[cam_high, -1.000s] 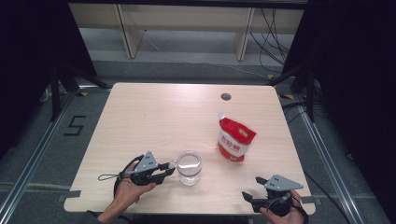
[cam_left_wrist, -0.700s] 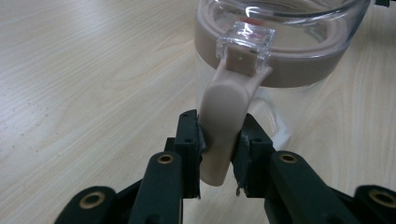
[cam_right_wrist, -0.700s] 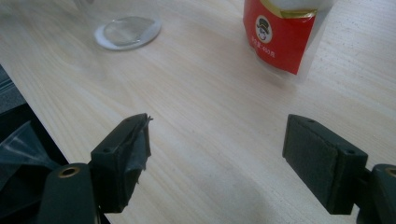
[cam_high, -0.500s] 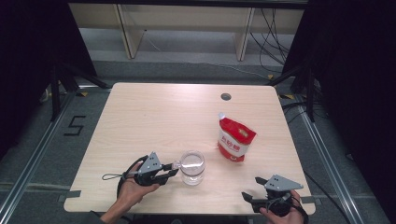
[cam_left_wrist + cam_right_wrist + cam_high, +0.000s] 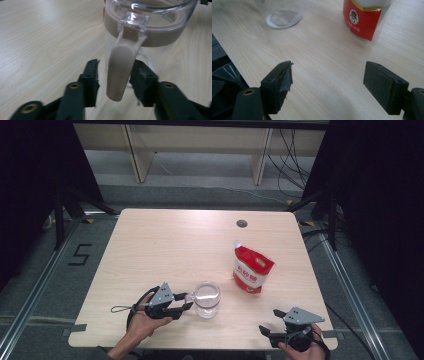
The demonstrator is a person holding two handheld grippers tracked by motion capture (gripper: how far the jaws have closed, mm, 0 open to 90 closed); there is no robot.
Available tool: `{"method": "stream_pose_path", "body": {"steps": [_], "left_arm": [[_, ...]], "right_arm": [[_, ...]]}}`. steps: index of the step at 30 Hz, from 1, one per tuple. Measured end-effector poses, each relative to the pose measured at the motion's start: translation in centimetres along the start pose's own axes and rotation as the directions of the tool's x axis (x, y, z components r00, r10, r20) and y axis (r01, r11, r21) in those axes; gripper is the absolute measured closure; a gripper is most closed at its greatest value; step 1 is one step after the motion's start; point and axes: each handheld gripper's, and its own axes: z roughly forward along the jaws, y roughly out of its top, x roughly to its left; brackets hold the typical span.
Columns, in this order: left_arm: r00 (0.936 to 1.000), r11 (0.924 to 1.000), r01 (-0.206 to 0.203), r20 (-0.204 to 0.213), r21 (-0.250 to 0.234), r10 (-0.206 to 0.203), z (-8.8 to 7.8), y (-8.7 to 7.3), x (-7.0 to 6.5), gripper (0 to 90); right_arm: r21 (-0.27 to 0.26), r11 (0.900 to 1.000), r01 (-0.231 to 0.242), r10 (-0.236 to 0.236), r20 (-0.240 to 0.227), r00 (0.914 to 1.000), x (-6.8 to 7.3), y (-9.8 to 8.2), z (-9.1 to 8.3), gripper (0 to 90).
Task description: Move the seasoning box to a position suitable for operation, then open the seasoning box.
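I see the pale wooden counter (image 5: 165,250) first, its round cable hole (image 5: 242,223) at the far edge. Right of centre stands the red-and-white pouch (image 5: 252,270). Near the front edge, left of the pouch, sits the clear glass jug (image 5: 207,298), its beige handle (image 5: 120,67) between my left tongs (image 5: 186,307), which have just been opening; there is a gap on one side. My right tongs (image 5: 266,332) gape wide over bare wood at the near right.

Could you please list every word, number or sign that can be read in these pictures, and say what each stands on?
"5": black marking on the floor left of the table.
Red pouch: white characters on its front, too blurred to read.
Same pouch, right gripper view: round emblem with small white print beneath, too small to read.
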Motion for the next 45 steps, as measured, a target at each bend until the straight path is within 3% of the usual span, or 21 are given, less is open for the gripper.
{"method": "stream_pose_path", "body": {"steps": [3, 4, 6, 10, 11, 13, 17, 19, 22, 25, 27, 29, 31, 33, 37, 40, 42, 45], "left_arm": [[0.9998, 0.9999, -0.009, -0.016, 0.007, 0.009, -0.8, 0.0, 0.1, 44.6], [0.9998, 0.9999, 0.014, -0.017, 0.000, -0.014, -1.1, 0.0, 0.0, 41.5], [0.9995, 0.9994, 0.032, -0.005, -0.012, -0.032, -1.5, 0.2, 0.0, 39.7], [0.9999, 0.9998, 0.009, -0.004, -0.017, -0.009, -2.1, 0.6, -0.4, 34.5], [0.9991, 0.9990, 0.041, -0.010, -0.018, -0.041, -2.3, 0.6, -0.7, 33.2], [0.9993, 0.9993, 0.036, -0.002, -0.013, -0.036, -2.5, 0.7, -0.8, 30.5], [0.9988, 0.9988, 0.049, -0.003, -0.008, -0.049, -2.7, 1.0, -0.8, 29.1], [0.9988, 0.9988, 0.049, -0.005, -0.002, -0.049, -2.8, 1.1, -0.9, 28.9], [0.9986, 0.9989, 0.048, -0.022, -0.004, -0.048, -2.9, 1.2, -1.2, 28.9], [0.9988, 0.9989, 0.047, -0.016, -0.008, -0.047, -3.1, 1.4, -1.3, 29.1], [0.9987, 0.9987, 0.049, -0.012, -0.016, -0.050, -3.4, 1.7, -1.5, 29.3], [0.9986, 0.9982, 0.052, -0.004, -0.030, -0.052, -3.6, 2.1, -1.7, 29.8], [0.9994, 0.9986, 0.035, 0.006, -0.039, -0.034, -3.9, 2.6, -1.8, 30.9], [0.9986, 0.9975, 0.051, 0.014, -0.048, -0.051, -4.0, 2.9, -2.0, 32.9], [0.9993, 0.9971, 0.036, 0.011, -0.067, -0.036, -4.4, 3.3, -2.1, 37.3], [0.9988, 0.9942, 0.049, 0.011, -0.096, -0.048, -4.4, 3.3, -2.1, 46.5], [0.9995, 0.9942, 0.033, 0.007, -0.103, -0.032, -4.4, 3.4, -1.9, 54.2], [0.9996, 0.9925, 0.027, -0.007, -0.119, -0.028, -4.3, 3.7, -1.9, 62.6]], "right_arm": [[-0.003, 1.000, 0.010, -0.010, -0.002, 1.0000, -0.1, 0.0, 0.0, 23.9], [-0.003, 1.000, 0.014, -0.014, -0.005, 0.9999, -0.2, 0.0, 0.0, 23.9], [-0.002, 1.000, 0.016, -0.016, -0.008, 0.9998, -0.1, 0.0, 0.0, 23.9], [-0.002, 1.000, 0.021, -0.021, -0.026, 0.9994, -0.2, 0.0, 0.1, 23.9], [-0.001, 1.000, 0.017, -0.017, -0.027, 0.9995, -0.2, 0.0, 0.1, 23.9], [-0.003, 1.000, 0.020, -0.020, -0.001, 0.9998, -0.2, 0.0, 0.0, 23.9], [0.001, 1.000, 0.019, -0.019, -0.013, 0.9997, -0.2, 0.0, 0.1, 23.9], [-0.001, 1.000, 0.021, -0.021, 0.006, 0.9998, -0.2, 0.0, 0.0, 23.9], [0.002, 1.000, 0.011, -0.011, -0.003, 0.9999, -0.1, 0.0, 0.1, 23.9], [0.016, 1.000, 0.017, -0.016, -0.037, 0.9992, -0.1, 0.1, 0.2, 23.9], [0.017, 1.000, 0.025, -0.025, -0.031, 0.9992, -0.1, 0.1, 0.3, 23.9], [0.014, 1.000, 0.010, -0.010, -0.012, 0.9999, 0.0, 0.1, 0.2, 23.8], [0.010, 1.000, 0.016, -0.016, -0.018, 0.9997, -0.1, 0.1, 0.2, 23.8], [0.011, 1.000, 0.015, -0.015, -0.017, 0.9997, -0.1, 0.1, 0.2, 23.9], [0.010, 1.000, 0.019, -0.019, -0.022, 0.9996, 0.0, 0.1, 0.3, 23.9], [0.010, 1.000, 0.027, -0.027, -0.026, 0.9993, 0.0, 0.1, 0.3, 23.7], [0.000, 1.000, 0.018, -0.018, -0.045, 0.9988, 0.1, 0.1, 0.5, 22.7], [-0.003, 0.999, 0.032, -0.033, -0.025, 0.9992, 0.2, 0.2, 0.4, 22.1]]}}
